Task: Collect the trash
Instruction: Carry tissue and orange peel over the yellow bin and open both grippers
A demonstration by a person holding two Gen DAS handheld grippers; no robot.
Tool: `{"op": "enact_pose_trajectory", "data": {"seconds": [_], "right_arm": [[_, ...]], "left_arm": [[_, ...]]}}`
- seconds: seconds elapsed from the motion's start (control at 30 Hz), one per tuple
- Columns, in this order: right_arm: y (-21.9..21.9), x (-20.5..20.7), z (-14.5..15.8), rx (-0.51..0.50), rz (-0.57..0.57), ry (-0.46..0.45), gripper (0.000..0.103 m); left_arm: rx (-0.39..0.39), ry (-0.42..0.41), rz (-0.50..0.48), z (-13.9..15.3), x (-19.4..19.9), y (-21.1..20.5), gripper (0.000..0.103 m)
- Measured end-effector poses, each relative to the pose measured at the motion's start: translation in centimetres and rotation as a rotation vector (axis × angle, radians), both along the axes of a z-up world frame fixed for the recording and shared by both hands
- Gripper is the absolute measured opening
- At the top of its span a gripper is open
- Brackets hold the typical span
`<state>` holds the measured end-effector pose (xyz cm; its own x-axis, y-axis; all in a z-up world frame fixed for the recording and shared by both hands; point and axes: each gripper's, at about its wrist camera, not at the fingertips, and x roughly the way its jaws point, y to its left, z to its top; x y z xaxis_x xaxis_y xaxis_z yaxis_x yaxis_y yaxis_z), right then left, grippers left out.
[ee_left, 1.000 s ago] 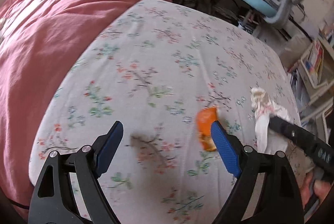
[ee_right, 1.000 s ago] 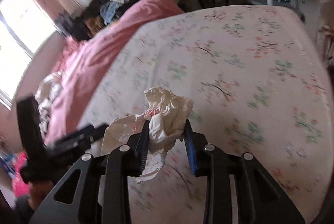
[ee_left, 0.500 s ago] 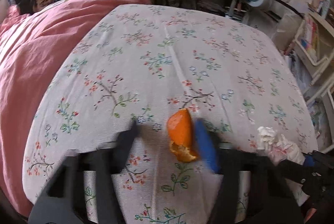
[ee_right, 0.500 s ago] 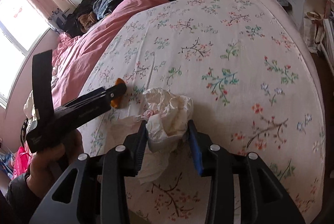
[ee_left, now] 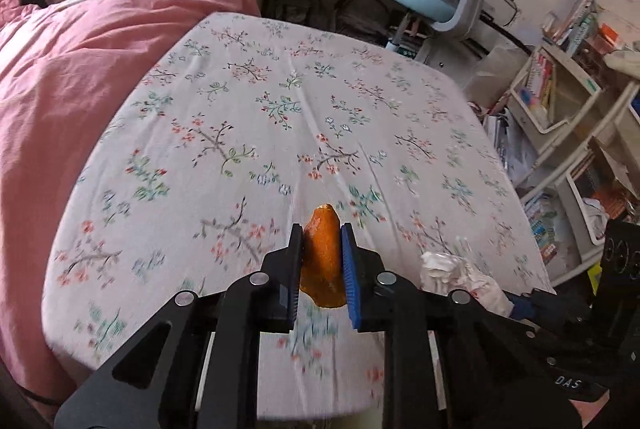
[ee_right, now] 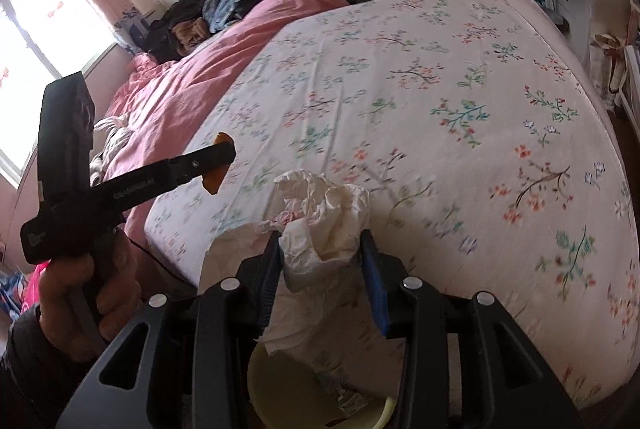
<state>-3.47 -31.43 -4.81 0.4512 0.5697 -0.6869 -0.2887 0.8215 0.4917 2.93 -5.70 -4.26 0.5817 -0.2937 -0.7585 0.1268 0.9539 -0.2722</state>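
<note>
Closing just now, the left gripper [ee_left: 322, 249] has clamped the peel [ee_left: 322, 261] and lifted it above the bed's [ee_left: 280, 101] near edge. Right gripper [ee_right: 322, 261] pinches the tissue [ee_right: 324, 225] over a bin [ee_right: 276, 385] beside that edge.

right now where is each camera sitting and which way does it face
Left wrist: on the left gripper, facing down across the floral bed sheet; its fingers clamp an orange peel.
Right wrist: on the right gripper, facing across the bed; its fingers grip a crumpled tissue; the left hand shows.
Shared: sheet, peel, tissue.
</note>
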Motion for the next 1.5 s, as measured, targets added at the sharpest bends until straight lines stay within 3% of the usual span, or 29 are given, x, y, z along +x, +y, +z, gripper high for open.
{"op": "enact_pose_trajectory", "data": {"seconds": [0.27, 0.6, 0.67, 0.73, 0.8, 0.87, 0.9, 0.97, 1.07, 1.2, 1.33, 1.5], "right_arm": [[2.2, -4.1, 0.9, -0.025, 0.072, -0.076, 0.041], [6.8, -9.1, -1.7, -0.198, 0.228, -0.013, 0.042], [7.2, -9.7, -2.3, -0.233, 0.248, 0.010, 0.048], [7.2, -10.0, -2.7, -0.257, 0.242, 0.029, 0.060], [6.3, -10.0, -2.7, -0.264, 0.188, 0.037, 0.066], [4.8, -9.7, -2.4, -0.214, 0.117, 0.047, 0.066], [4.0, -9.5, -2.0, -0.184, 0.082, 0.044, 0.067], [2.7, -9.5, -1.3, -0.139, 0.021, 0.020, 0.071], [1.3, -9.9, 0.0, -0.081, -0.052, -0.046, 0.076], [0.6, -10.5, 1.0, -0.068, -0.138, -0.127, 0.083], [1.0, -10.7, 1.6, -0.139, -0.212, -0.179, 0.089], [0.9, -11.2, 1.9, -0.215, -0.258, -0.214, 0.093]], "left_arm": [[0.045, -0.023, -0.033, 0.7, -5.7, 0.9, 0.018], [0.087, 0.082, -0.030, -1.5, -11.5, 1.9, 0.018], [0.091, 0.135, -0.035, -2.5, -12.4, 1.9, 0.018], [0.091, 0.178, -0.050, -3.4, -13.3, 1.7, 0.018], [0.104, 0.228, -0.086, -4.3, -14.1, 1.1, 0.019], [0.119, 0.245, -0.096, -4.7, -14.6, 0.8, 0.026], [0.119, 0.238, -0.095, -4.7, -14.8, 0.8, 0.030], [0.123, 0.202, -0.074, -4.2, -15.1, 1.0, 0.048], [0.163, 0.109, -0.017, -2.9, -15.5, 1.4, 0.066], [0.216, 0.015, 0.041, -1.7, -15.9, 1.4, 0.074], [0.245, -0.073, 0.075, -0.5, -16.2, 1.2, 0.083], [0.239, -0.115, 0.085, 0.3, -16.2, 1.4, 0.087]]}}
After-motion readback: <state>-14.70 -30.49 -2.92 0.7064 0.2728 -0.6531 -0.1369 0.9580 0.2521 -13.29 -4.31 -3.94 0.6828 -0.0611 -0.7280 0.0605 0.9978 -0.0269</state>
